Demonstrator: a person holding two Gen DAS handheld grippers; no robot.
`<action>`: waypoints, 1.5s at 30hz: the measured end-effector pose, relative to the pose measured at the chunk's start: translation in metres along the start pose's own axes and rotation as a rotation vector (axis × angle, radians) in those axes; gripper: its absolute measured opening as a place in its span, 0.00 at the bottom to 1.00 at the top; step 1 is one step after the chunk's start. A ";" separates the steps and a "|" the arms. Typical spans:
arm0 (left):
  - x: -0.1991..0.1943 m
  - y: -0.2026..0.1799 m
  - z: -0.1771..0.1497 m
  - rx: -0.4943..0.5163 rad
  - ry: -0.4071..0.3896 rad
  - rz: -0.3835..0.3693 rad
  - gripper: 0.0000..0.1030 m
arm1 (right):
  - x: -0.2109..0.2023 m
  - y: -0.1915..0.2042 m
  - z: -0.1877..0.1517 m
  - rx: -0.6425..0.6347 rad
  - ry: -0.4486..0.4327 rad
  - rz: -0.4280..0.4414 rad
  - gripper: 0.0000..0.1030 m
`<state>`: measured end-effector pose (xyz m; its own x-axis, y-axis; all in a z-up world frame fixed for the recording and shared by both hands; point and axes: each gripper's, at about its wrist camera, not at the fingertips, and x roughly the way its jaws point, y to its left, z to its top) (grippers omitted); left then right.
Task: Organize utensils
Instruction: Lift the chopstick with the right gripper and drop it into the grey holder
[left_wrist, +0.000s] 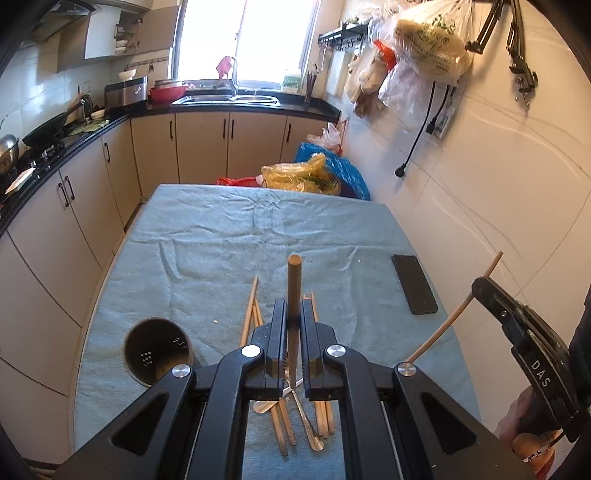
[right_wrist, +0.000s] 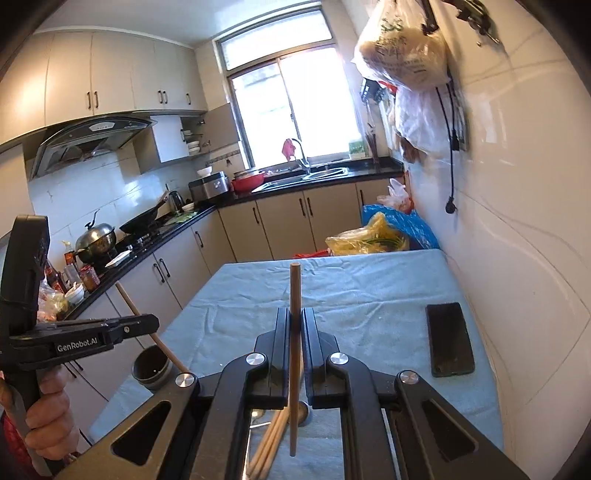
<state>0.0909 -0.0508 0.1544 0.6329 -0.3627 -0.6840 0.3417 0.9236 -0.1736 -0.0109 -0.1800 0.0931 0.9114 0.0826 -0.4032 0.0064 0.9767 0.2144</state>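
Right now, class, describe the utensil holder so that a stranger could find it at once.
Start at the table under the blue cloth. On its left edge, near the loose chopsticks, stands the utensil holder. It is the only upright thing there: a dark, round, open-topped cup with small holes in its wall.

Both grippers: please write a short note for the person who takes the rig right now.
Left gripper: shut on one chopstick, lifted above the pile.
Right gripper: shut on another chopstick, also raised.
Utensil holder: upright on the blue towel, left of the pile; no utensils visible inside.
Left on the towel: several chopsticks and a metal spoon.
Left to do: drop both held chopsticks into the holder, then the remaining utensils. The phone lies apart.
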 end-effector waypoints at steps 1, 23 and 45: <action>-0.003 0.001 0.001 0.000 -0.005 0.001 0.06 | -0.001 0.003 0.001 -0.003 -0.003 0.003 0.06; -0.104 0.097 0.040 -0.085 -0.167 0.112 0.06 | 0.030 0.122 0.063 -0.018 -0.054 0.258 0.06; -0.002 0.149 0.032 -0.108 0.034 0.140 0.06 | 0.198 0.171 0.027 -0.010 0.274 0.265 0.06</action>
<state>0.1624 0.0838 0.1523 0.6449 -0.2269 -0.7298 0.1742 0.9734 -0.1487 0.1821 -0.0015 0.0736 0.7367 0.3813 -0.5584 -0.2202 0.9161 0.3350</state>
